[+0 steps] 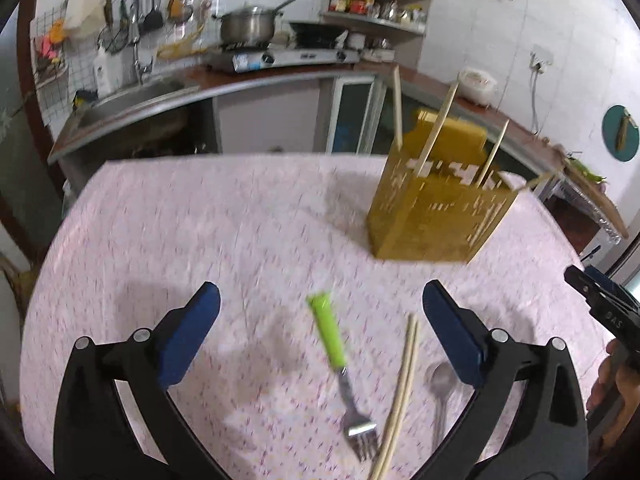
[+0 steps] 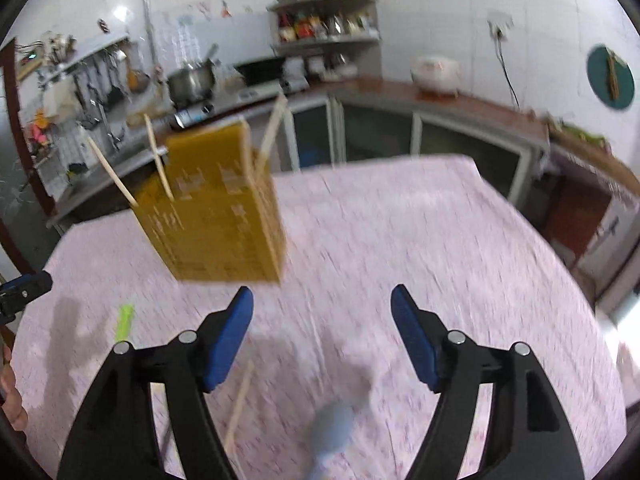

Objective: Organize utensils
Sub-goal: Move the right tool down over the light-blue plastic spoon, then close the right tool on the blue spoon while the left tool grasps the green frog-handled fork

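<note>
A yellow slotted utensil holder (image 1: 432, 216) stands on the pink-clothed table (image 1: 200, 220) with several chopsticks (image 1: 434, 136) upright in it. On the cloth near me lie a green-handled fork (image 1: 332, 340), a pair of chopsticks (image 1: 400, 396) and a metal spoon (image 1: 440, 384). My left gripper (image 1: 320, 292) is open above the fork, with nothing between its fingers. My right gripper (image 2: 322, 294) is open too, hovering above the blurred spoon (image 2: 332, 428), with a chopstick (image 2: 240, 404) by its left finger. The holder (image 2: 224, 220) is ahead to its left.
Beyond the table runs a kitchen counter (image 1: 280, 76) with a sink (image 1: 132, 100), a gas stove with a pot (image 1: 248, 28), a corner shelf of jars (image 1: 372, 4) and a rice cooker (image 2: 436, 72). The table's right edge (image 2: 560, 264) drops off near cabinets.
</note>
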The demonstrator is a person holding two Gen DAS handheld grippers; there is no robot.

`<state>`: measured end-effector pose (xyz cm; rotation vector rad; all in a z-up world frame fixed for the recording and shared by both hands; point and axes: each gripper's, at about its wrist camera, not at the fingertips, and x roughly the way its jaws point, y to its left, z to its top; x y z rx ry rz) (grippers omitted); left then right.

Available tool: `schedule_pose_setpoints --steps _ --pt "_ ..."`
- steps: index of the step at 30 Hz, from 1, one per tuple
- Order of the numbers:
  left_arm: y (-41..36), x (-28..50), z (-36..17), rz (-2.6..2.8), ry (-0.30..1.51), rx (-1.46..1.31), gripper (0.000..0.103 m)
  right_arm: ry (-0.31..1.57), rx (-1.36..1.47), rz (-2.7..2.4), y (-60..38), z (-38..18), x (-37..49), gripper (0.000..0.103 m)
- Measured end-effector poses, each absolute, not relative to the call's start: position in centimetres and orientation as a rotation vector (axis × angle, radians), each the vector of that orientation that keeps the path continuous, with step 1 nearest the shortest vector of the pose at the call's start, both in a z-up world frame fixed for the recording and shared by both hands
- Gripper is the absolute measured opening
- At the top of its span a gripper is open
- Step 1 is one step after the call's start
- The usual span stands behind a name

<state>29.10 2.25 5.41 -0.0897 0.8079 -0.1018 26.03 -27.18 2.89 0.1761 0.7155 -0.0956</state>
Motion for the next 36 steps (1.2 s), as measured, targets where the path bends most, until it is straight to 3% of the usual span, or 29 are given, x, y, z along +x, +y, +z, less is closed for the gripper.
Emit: schedule_pose_setpoints --steps 9,16,22,26,36 --pt "1.9 28.7 -0.9 -0.101 0.955 -0.111 0.098 0.891 0.189 -0.123 -27.0 -4.1 24.1 0.070" --pt "0.9 29.5 -4.0 -0.089 1.026 -0.090 0.097 0.964 0.181 -0.136 -26.6 -6.4 23.6 0.069" --pt "0.4 31.0 -4.7 -0.025 1.014 -0.086 0.092 0.964 0.186 -0.154 -26.1 -7.0 23.3 0.061" --pt "-0.3 31.8 -5.5 -0.004 1.031 -0.052 0.079 0.927 0.180 -0.183 -25.7 -7.2 23.3 0.058" --pt "-0.7 33.1 -6.2 0.001 1.008 0.007 0.073 0.905 0.151 -0.196 -24.8 -7.1 23.4 0.036"
